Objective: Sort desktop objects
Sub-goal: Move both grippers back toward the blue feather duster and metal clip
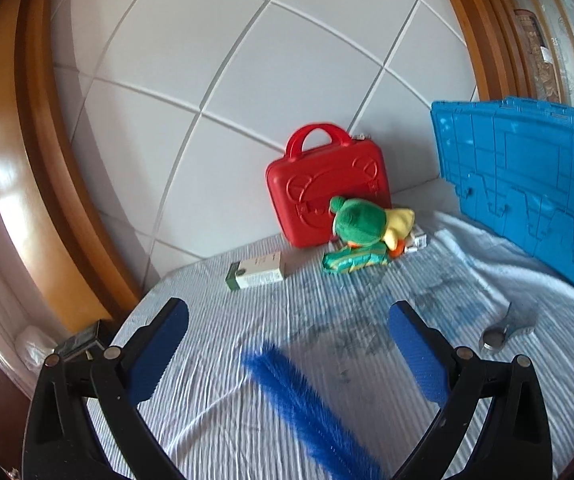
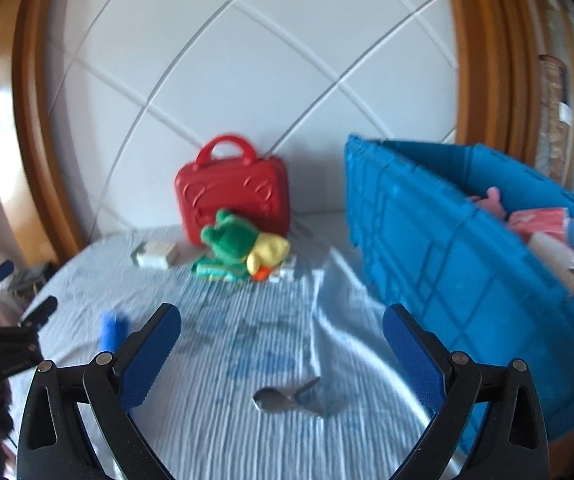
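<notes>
My left gripper [image 1: 289, 344] is open and empty, just above a fuzzy blue stick [image 1: 307, 408] lying between its fingers on the striped cloth. My right gripper [image 2: 281, 344] is open and empty above a small metal clip [image 2: 283, 398], which also shows in the left wrist view [image 1: 503, 330]. The blue stick shows end-on in the right wrist view [image 2: 113, 332], with the left gripper [image 2: 3, 312] at the far left. A green and yellow plush toy [image 1: 367, 224] [image 2: 247, 246] lies on a green packet [image 1: 351, 262]. A small white box [image 1: 257, 270] [image 2: 155, 254] lies left of it.
A red plastic case [image 1: 327, 184] [image 2: 233, 196] stands against the white padded wall. A blue crate [image 2: 467, 272] [image 1: 527, 192] at the right holds pink and white items [image 2: 543, 224]. A wooden frame [image 1: 11, 168] borders the left side.
</notes>
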The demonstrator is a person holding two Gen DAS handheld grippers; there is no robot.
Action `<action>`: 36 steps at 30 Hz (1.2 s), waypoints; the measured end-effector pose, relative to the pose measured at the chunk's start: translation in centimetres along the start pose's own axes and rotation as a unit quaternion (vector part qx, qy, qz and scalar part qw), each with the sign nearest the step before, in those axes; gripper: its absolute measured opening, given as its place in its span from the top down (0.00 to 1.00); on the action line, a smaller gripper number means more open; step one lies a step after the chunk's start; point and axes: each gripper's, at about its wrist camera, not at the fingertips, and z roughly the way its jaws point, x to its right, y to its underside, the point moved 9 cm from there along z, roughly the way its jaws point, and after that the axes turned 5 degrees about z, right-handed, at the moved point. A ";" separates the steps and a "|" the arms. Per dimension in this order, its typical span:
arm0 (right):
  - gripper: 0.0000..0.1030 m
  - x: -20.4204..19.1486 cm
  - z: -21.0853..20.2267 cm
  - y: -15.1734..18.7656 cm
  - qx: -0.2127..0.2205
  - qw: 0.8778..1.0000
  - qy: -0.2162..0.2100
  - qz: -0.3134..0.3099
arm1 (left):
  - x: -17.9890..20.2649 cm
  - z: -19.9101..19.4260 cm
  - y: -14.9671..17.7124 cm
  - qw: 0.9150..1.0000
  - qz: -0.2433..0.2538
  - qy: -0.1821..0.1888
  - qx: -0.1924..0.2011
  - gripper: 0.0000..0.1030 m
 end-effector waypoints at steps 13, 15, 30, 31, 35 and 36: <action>0.14 1.2 14.7 16.1 -0.213 0.946 -0.092 -0.227 | 2.3 3.7 10.1 0.988 -0.050 0.004 -0.143 0.01; 0.18 2.4 15.7 18.0 -0.263 0.934 -0.102 -0.221 | 1.7 3.6 10.7 0.987 -0.060 -0.009 -0.152 0.01; 0.20 1.7 15.4 19.0 -0.292 0.917 -0.149 -0.227 | -1.0 3.7 12.4 0.975 -0.119 -0.035 -0.184 0.01; 0.20 3.0 15.8 19.2 -0.307 0.917 -0.142 -0.211 | -0.7 3.7 12.4 0.975 -0.122 -0.030 -0.182 0.01; 0.18 4.9 15.9 21.3 -0.358 0.907 -0.146 -0.168 | 0.2 3.9 12.7 0.975 -0.119 -0.021 -0.187 0.01; 0.18 4.0 15.4 21.6 -0.358 0.904 -0.165 -0.167 | 0.3 4.0 12.7 0.975 -0.118 -0.019 -0.188 0.01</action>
